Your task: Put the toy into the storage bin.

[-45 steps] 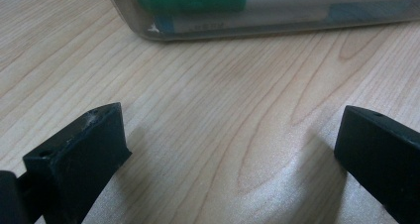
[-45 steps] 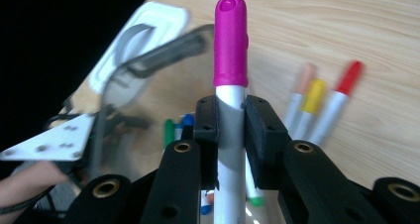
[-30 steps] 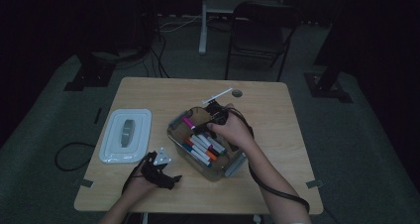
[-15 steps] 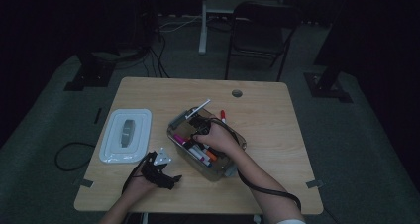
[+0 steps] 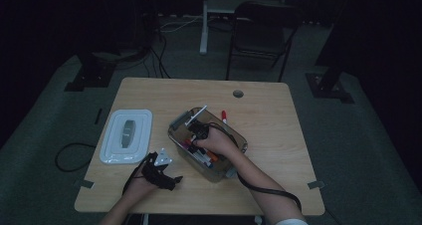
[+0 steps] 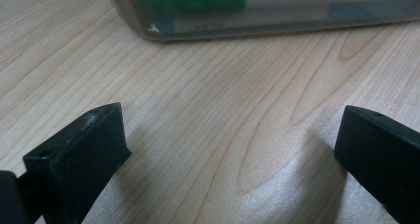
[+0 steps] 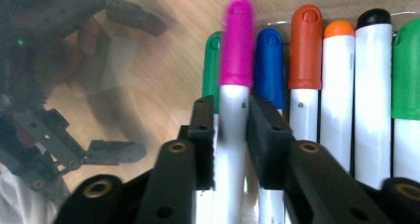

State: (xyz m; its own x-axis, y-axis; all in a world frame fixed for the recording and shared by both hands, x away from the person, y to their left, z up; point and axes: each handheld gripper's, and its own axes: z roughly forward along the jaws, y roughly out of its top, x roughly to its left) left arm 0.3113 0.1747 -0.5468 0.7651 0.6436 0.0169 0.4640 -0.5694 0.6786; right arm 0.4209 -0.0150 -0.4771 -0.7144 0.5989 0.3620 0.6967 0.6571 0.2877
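A clear plastic bin [image 5: 175, 130] stands mid-table with several capped markers lying in it. My right gripper [image 5: 197, 137] reaches down into the bin, and its pads lie against the white barrel of a magenta-capped marker [image 7: 237, 45]. In the right gripper view my right gripper [image 7: 232, 120] keeps that marker between its jaws, which have just been opening a little. Below it lie green [image 7: 213, 60], blue [image 7: 270, 60], red [image 7: 305, 45], orange and black-capped markers. My left gripper [image 5: 168, 177] rests on the table in front of the bin. In its own view my left gripper [image 6: 233, 135] is open over bare wood.
A white lid [image 5: 127, 135] lies left of the bin. One white marker [image 5: 196, 114] leans over the bin's far rim, and a red-capped marker [image 5: 224, 116] lies on the table behind it. A cable hole [image 5: 238, 93] sits near the far edge; a chair [image 5: 263, 31] stands beyond.
My right hand has come down and toward the near left inside the bin, carrying the magenta marker among the others. The left gripper has stayed put.
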